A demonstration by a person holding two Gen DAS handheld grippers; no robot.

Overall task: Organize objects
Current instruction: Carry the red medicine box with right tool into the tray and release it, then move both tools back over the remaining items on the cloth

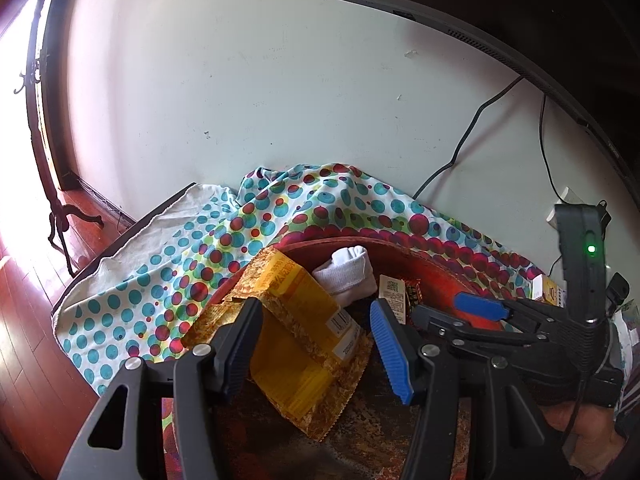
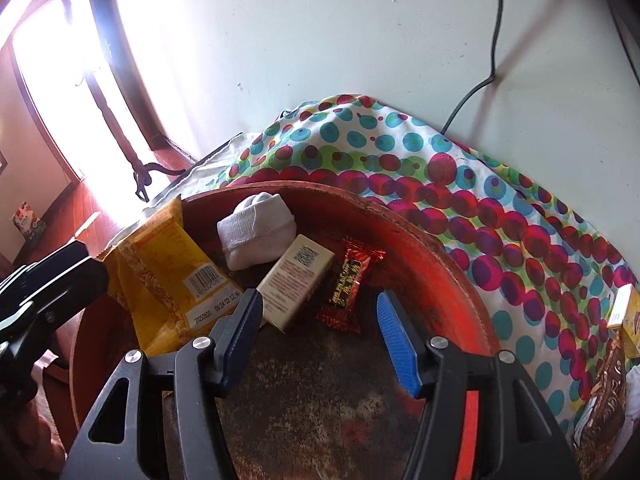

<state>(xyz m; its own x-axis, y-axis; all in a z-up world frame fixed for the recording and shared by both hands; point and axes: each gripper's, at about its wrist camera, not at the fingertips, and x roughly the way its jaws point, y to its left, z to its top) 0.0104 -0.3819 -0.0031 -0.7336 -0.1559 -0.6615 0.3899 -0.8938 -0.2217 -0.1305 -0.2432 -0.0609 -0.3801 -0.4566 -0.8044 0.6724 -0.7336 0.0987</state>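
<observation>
A white cotton cloth printed with teal, red and green dots (image 2: 400, 148) covers the work surface and bunches into soft folds against the pale painted wall (image 1: 240, 80). On the cloth sits a large round red tray with a raised rim and a worn, mottled dark floor (image 2: 436, 248).

Tray contents, largest first:
- A yellow crinkled foil snack bag with serrated end seals and a white barcode label (image 2: 168, 280) lies at the tray's left side; its upper end laps over the rim.
- A white ribbed knit sock, rolled into a bundle (image 2: 256, 228), lies near the far rim.
- A small cream rectangular carton with red print and a QR code (image 2: 296, 284) lies just in front of the sock.
- A small red-and-black glossy candy wrapper with gold characters and twisted ends (image 2: 350, 284) lies just beside the carton, to its right.

Gripper state:
- The left gripper (image 1: 316, 344) has its black, blue-padded fingers spread. The yellow bag lies between and below them; the pads do not press on it.
- The right gripper (image 2: 320, 340) is also spread, jaws apart over the tray floor. The carton and candy lie just ahead of its fingertips. Nothing is pinched.
</observation>
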